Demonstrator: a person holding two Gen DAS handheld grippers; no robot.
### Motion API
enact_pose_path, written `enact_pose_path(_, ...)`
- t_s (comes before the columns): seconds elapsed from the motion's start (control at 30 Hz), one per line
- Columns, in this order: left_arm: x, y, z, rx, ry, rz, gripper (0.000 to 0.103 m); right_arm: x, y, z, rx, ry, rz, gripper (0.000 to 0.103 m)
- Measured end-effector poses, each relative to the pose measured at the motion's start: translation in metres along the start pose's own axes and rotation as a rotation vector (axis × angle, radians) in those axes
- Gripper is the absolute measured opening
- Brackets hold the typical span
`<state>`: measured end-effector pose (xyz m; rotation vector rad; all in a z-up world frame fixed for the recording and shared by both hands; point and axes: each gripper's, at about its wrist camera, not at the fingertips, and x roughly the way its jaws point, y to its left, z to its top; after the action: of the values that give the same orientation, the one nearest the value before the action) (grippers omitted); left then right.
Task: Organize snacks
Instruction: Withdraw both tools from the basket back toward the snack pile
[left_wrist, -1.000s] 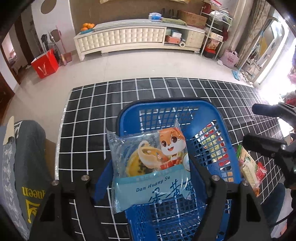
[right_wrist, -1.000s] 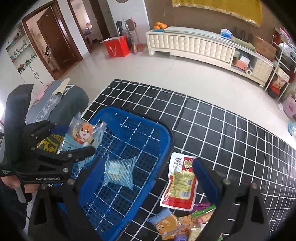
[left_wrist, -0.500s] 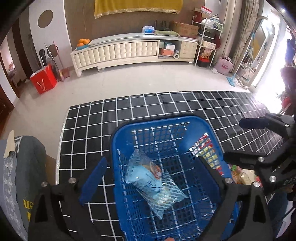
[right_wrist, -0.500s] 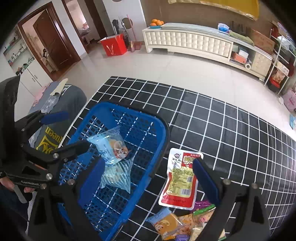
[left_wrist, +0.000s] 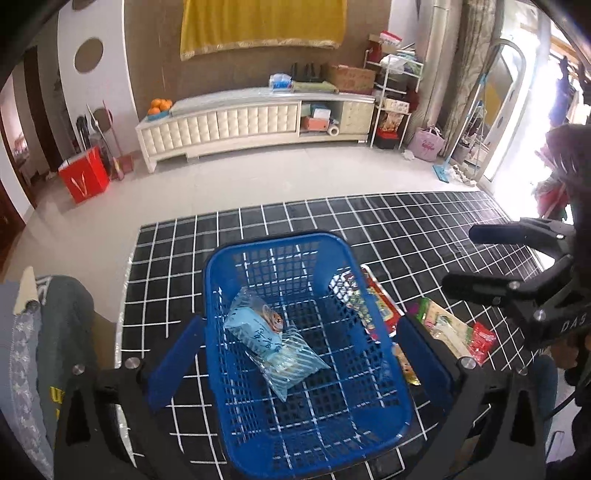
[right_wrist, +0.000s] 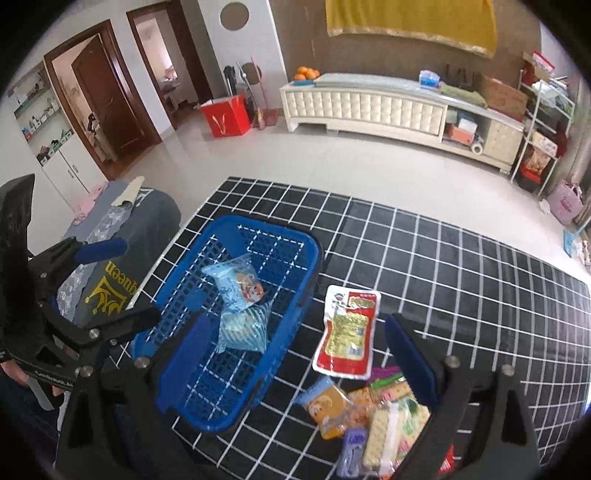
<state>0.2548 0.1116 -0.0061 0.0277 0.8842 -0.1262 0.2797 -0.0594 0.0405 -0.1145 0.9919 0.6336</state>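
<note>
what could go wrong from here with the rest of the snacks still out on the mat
The red and yellow pouch lies flat against the blue basket, so the open right gripper may strike the basket wall going for it. The loose snack pile overlaps, so one grab may lift two packets or drag others. The two packets in the basket lie stacked off-centre; later drops could slide off them.
</note>
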Motion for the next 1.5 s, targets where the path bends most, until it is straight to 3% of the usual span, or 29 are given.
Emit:
enact_pose_path(0.3,-0.046,-0.056,-0.014,0.076,-0.058,-0.033,0.103,-0.055,-0.009,-0.036,0.008,-0.040,-0.044,0.097)
enact_pose_path(0.67,-0.049,-0.126,-0.030,0.103,-0.056,-0.083,0.103,-0.089,-0.048,-0.091,0.078,-0.047,-0.103,0.097)
enact_pose_path(0.87,-0.041,-0.162,-0.043,0.103,-0.031,-0.127,0.103,-0.100,-0.072,-0.116,0.125,-0.047,-0.117,0.097)
enact_pose_path(1.0,-0.036,-0.181,-0.048,0.094,-0.032,-0.104,0.103,-0.103,-0.085,-0.130,0.146,-0.048,-0.124,0.097)
enact_pose_path(1.13,-0.025,-0.195,-0.052,0.084,-0.011,-0.129,0.103,-0.098,-0.100,-0.144,0.170,-0.025,-0.131,0.097)
enact_pose_path(1.5,0.031,-0.216,-0.058,0.015,0.106,-0.122,0.103,-0.075,-0.146,-0.171,0.249,0.030,-0.133,0.097)
